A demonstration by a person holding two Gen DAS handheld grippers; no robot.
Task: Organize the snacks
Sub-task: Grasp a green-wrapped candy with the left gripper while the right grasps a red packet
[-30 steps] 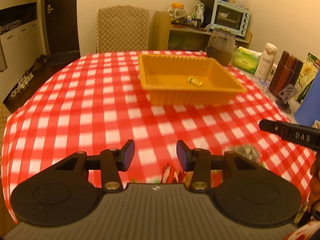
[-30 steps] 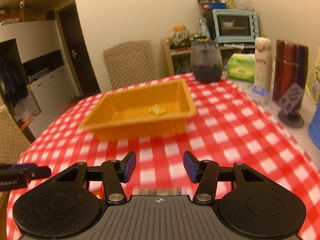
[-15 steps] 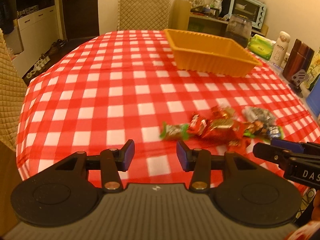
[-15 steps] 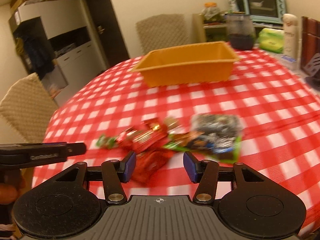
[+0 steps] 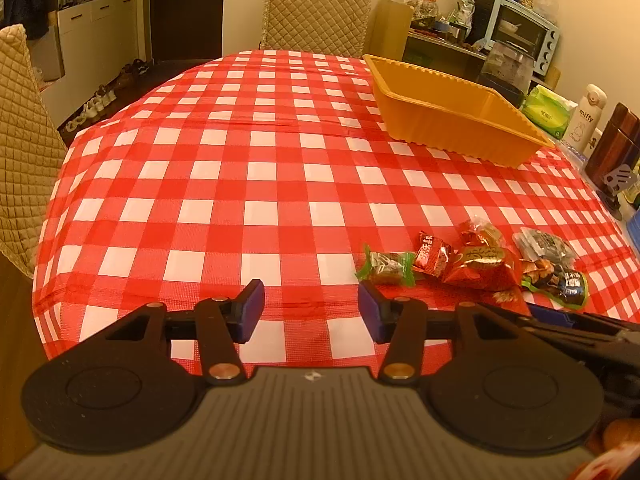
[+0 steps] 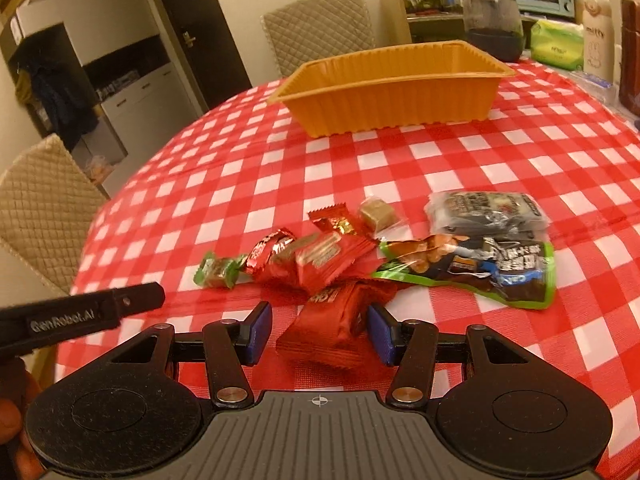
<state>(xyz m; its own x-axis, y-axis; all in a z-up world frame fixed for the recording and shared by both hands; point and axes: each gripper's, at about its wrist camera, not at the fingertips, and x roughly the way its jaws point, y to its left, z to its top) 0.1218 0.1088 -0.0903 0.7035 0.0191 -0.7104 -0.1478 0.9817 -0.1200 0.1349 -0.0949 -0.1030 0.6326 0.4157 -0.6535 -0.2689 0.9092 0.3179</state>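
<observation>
While the red snack pack [image 6: 334, 326] lies between the spread jaws of the right gripper [image 6: 316, 330], neither pad visibly presses it. It looks light, soft and crinkly, probably slippery; pinch across its puffed middle, not the sealed ends. Ahead of it lie the other wrapped snacks [image 6: 320, 254], and well beyond them the orange tray [image 6: 396, 94]. Left gripper [image 5: 310, 306] is spread, holding nothing, snacks ahead-right.

Left gripper [image 5: 311, 306] open over tablecloth [image 5: 224, 184]; snacks [image 5: 472, 260] right (orange tray [image 5: 452, 120] beyond).
</observation>
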